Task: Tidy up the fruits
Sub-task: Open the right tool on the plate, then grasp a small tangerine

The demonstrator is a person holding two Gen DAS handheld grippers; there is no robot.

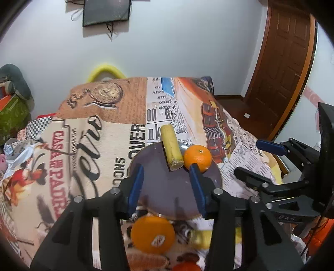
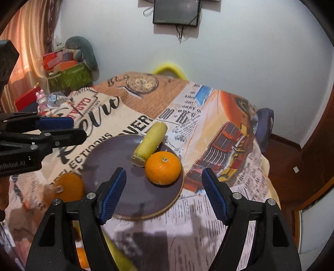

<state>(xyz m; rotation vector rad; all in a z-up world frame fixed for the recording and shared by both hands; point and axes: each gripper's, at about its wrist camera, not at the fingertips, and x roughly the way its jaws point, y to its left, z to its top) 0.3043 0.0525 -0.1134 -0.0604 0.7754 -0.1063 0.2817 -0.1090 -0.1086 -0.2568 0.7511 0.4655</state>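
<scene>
- A table [image 2: 240, 210] is covered with a busy printed cloth of newspaper text, a red car and large lettering.
- A dark purple plate [image 2: 117, 150] with a tan rim sits near the middle of the cloth.
- On the plate's far side lies a pale yellow banana piece [image 2: 150, 143], its cut end toward the camera and its far end reaching past the rim.
- A mandarin [image 2: 163, 168] sits on the plate, touching the banana piece's cut end.
- A second orange fruit with a sticker [image 1: 153, 234] lies on the cloth just off the plate's near edge, beside another yellow piece [image 1: 201, 239], which is blurred.
- The left tool [image 1: 167, 183] hangs above the plate, its blue pads apart and nothing between them.
- The right tool [image 2: 163, 195] also hangs above the plate, its pads spread wider and empty.
- Behind the table are a white wall, a dark screen [image 2: 176, 11] and a brown wooden door [image 1: 281, 68].
</scene>
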